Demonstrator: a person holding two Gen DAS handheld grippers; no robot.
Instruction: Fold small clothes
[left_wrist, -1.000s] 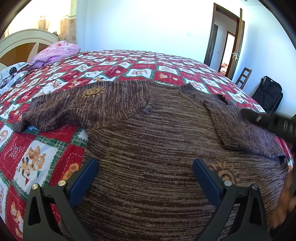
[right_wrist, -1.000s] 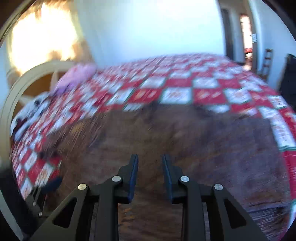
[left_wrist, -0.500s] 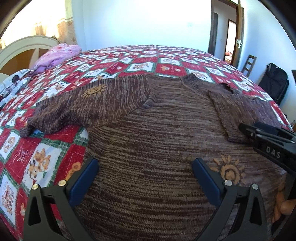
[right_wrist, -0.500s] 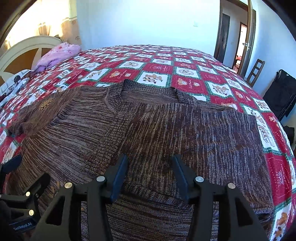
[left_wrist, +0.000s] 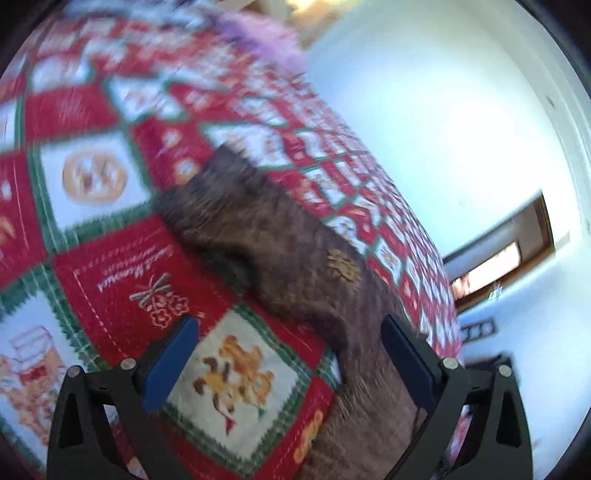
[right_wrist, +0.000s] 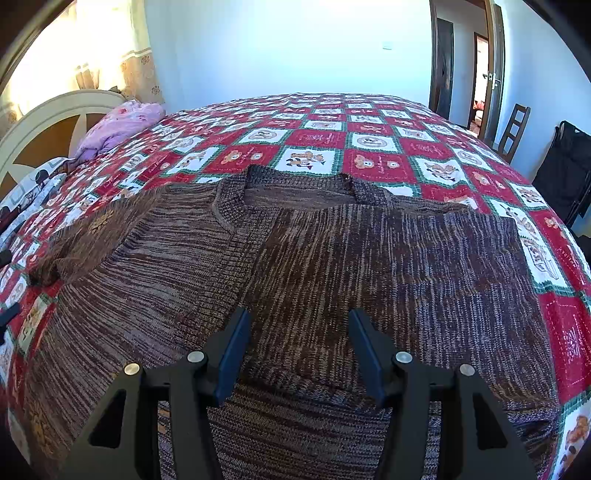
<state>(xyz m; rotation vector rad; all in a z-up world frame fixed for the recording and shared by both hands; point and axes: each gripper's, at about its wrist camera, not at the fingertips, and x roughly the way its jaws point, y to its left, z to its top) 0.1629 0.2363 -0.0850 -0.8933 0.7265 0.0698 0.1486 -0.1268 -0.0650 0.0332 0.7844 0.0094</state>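
Observation:
A brown knitted sweater (right_wrist: 314, 266) lies flat on the bed. Its right side is folded over the body, and its left sleeve (right_wrist: 92, 240) is spread out to the left. My right gripper (right_wrist: 297, 350) is open and empty, just above the sweater's lower middle. In the blurred, tilted left wrist view the left sleeve (left_wrist: 280, 247) runs from the upper middle down to the right. My left gripper (left_wrist: 291, 354) is open and empty, over the quilt beside the sleeve's lower edge.
A red, white and green patchwork quilt (right_wrist: 369, 140) covers the bed. A pink bundle (right_wrist: 118, 125) lies by the headboard (right_wrist: 44, 122) at far left. A wooden chair (right_wrist: 513, 129), a black bag (right_wrist: 569, 177) and an open door (right_wrist: 484, 77) stand at right.
My left gripper swung left and tilted, from over the sweater's body to the left sleeve and quilt. My right gripper opened wider and steadied over the sweater.

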